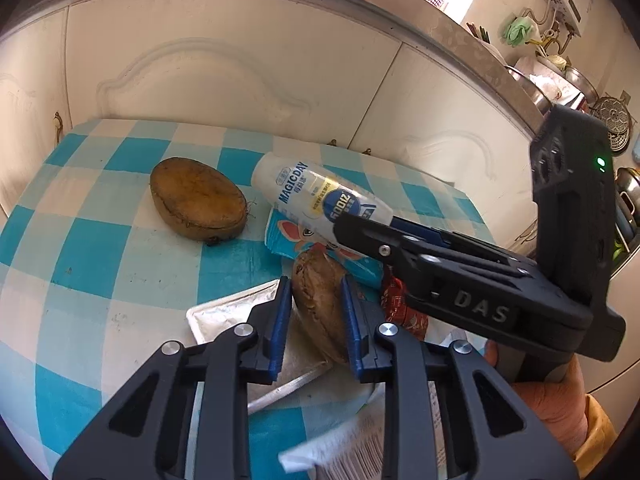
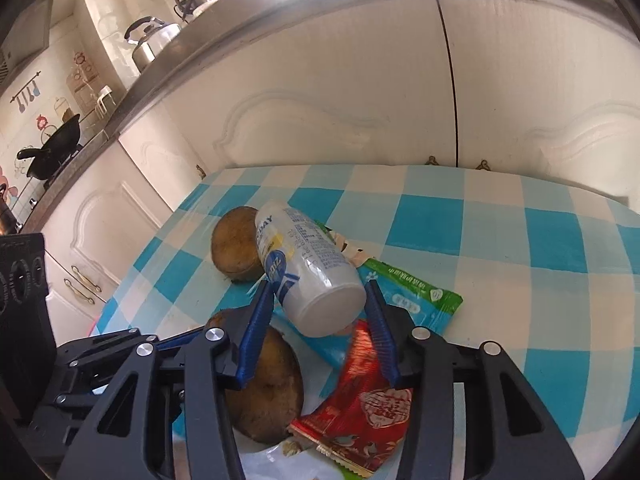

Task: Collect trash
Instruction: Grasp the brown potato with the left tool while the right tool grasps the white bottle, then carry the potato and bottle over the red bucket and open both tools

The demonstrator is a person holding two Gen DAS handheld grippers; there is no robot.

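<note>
Nearest item: left gripper (image 1: pixel 316 316), jaws nearly together, blue pads pressing both sides of a brown half husk (image 1: pixel 320 304) that lies on the near pile.
Second gripper: right gripper (image 2: pixel 320 320), jaws part closed around the base end of a white plastic bottle (image 2: pixel 308 276); both pads appear to bear on it, so it reads as gripped.
Bottle position: tilted, neck end toward the far left, base end between the jaws; whether it has left the pile cannot be told.
Pile, near centre of worktop: red wrapper (image 2: pixel 360 404), green-and-blue packet (image 2: pixel 404 296), a blue printed packet (image 1: pixel 292 240) under the bottle, a silver foil tray (image 1: pixel 228 312) at near left, white paper with a barcode (image 1: pixel 352 448) at the near edge.
Loose item: second brown half husk (image 1: pixel 198 200), cut face up, lying apart at far left of the pile on the checked cloth (image 1: pixel 120 240).
Surroundings: cream cupboard doors (image 1: pixel 240 72) behind the worktop; a hand (image 1: pixel 548 404) holds the right gripper's handle.
Receptacle: no bin or bag in either view.
Progress, judged: early. Two items in hand, none seen deposited.
Outstanding: lift out husk and bottle, carry them to a receptacle not in view, then take the wrappers, packets, tray, paper and far husk.
Risk, judged: the round bottle may slip, held only at its base end.
</note>
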